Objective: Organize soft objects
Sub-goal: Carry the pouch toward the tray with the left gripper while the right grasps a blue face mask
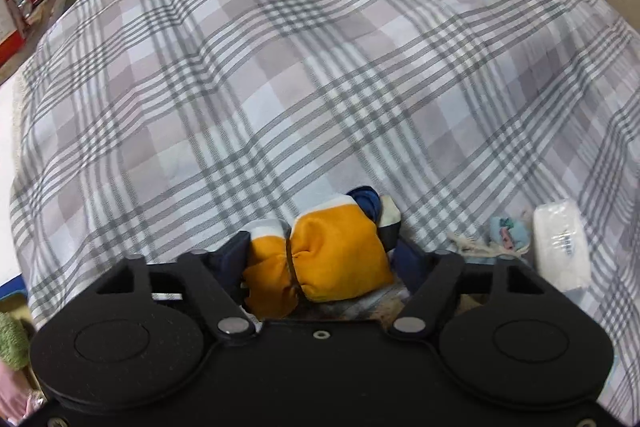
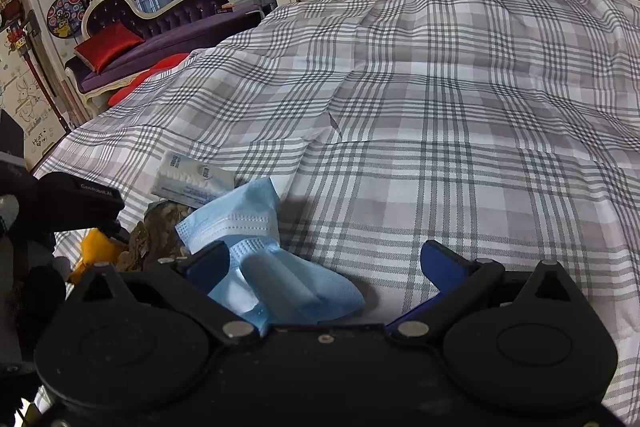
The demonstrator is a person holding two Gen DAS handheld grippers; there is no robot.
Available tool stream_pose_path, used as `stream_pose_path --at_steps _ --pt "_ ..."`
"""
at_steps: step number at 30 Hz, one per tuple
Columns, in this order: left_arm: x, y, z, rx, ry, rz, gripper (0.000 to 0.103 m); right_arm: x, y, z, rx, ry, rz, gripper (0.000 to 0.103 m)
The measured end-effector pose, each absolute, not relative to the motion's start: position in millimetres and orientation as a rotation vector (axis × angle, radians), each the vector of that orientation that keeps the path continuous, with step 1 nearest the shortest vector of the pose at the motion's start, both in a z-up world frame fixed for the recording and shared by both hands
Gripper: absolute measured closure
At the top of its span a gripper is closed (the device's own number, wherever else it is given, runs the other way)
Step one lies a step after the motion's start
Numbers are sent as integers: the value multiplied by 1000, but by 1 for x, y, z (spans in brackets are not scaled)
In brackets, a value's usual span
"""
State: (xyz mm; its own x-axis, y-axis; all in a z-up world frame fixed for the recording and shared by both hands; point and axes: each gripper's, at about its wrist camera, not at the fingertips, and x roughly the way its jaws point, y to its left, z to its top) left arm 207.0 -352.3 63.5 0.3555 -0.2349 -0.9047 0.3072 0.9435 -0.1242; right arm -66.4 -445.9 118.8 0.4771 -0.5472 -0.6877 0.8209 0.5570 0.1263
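On the plaid bedspread (image 1: 320, 67) lies a soft bundle of orange, white and navy cloth (image 1: 340, 251). My left gripper (image 1: 322, 257) points steeply down at it, and both dark blue pads press its sides, creasing it in the middle. In the right wrist view a light blue face mask (image 2: 256, 239) lies crumpled against the left finger of my right gripper (image 2: 326, 263). That gripper stands open, its right finger well clear of the mask. The left gripper's body (image 2: 80, 199) and a bit of the orange cloth (image 2: 96, 247) show at the left edge.
A white tissue pack (image 1: 560, 247) lies right of the bundle, also seen as the tissue pack (image 2: 192, 179) behind the mask. A small pale blue item with string (image 1: 508, 231) and a brown patterned cloth (image 2: 156, 231) lie between them. A purple sofa (image 2: 160, 31) stands beyond the bed.
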Motion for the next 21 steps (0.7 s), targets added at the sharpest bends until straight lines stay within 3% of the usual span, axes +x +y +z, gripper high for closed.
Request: stream_pose_path --at_steps 3,21 --pt "204 -352 73 70 1146 -380 44 -68 -447 118 492 628 -878 1" --pt "92 -274 156 160 1051 -561 44 -67 -447 117 492 623 -885 1"
